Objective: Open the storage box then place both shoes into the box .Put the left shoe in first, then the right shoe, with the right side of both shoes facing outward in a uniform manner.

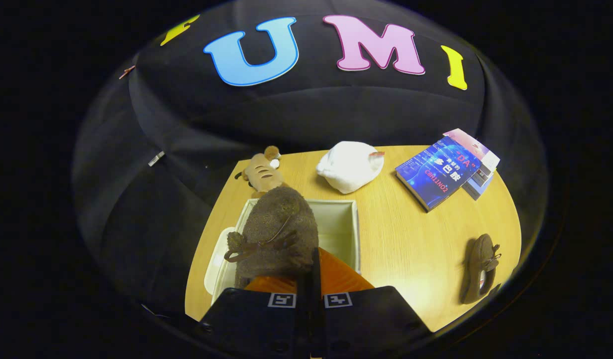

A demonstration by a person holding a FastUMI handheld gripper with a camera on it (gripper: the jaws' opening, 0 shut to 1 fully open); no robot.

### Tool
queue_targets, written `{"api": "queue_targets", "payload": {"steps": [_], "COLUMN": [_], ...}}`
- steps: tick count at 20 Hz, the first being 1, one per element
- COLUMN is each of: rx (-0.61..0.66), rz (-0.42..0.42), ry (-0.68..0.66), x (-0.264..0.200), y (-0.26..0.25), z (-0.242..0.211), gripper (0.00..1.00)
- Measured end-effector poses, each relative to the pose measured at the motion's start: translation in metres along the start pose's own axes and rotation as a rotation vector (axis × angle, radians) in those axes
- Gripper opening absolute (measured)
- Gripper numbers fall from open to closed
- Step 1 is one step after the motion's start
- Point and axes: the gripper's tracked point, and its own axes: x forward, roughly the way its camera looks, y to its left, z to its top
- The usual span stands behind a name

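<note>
My gripper (310, 269) is shut on a brown suede shoe (279, 229) with a lace bow, held by its rear edge above the open white storage box (349, 224). The shoe hangs over the box's left half, toe pointing away from me. The box's lid (214, 264) lies flat against its left side. A second brown shoe (481, 269) lies on its side on the wooden table (411, 234), well to the right of the box and the fingers.
Beyond the box lie a striped plush toy (260, 172), a white cap-like cloth item (350, 166) and a stack of books (443, 169) at the far right. The table's edge runs close along the box's left side.
</note>
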Motion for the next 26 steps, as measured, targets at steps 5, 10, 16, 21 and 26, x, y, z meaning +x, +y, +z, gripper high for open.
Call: {"api": "queue_targets", "payload": {"steps": [5,10,16,21,26], "rx": [0.058,0.093,0.03,0.019,-0.041], "rz": [-0.071,-0.047,-0.033,-0.002,0.086], "ry": [0.039,0.065,0.077,0.047,-0.061], "x": [0.031,0.049,0.05,0.037,-0.008], "y": [0.012,0.034,0.04,0.037,0.028], "z": [-0.025,-0.038,-0.054,-0.039,-0.005], "gripper": [0.06,0.11,1.0,0.99,0.99]}}
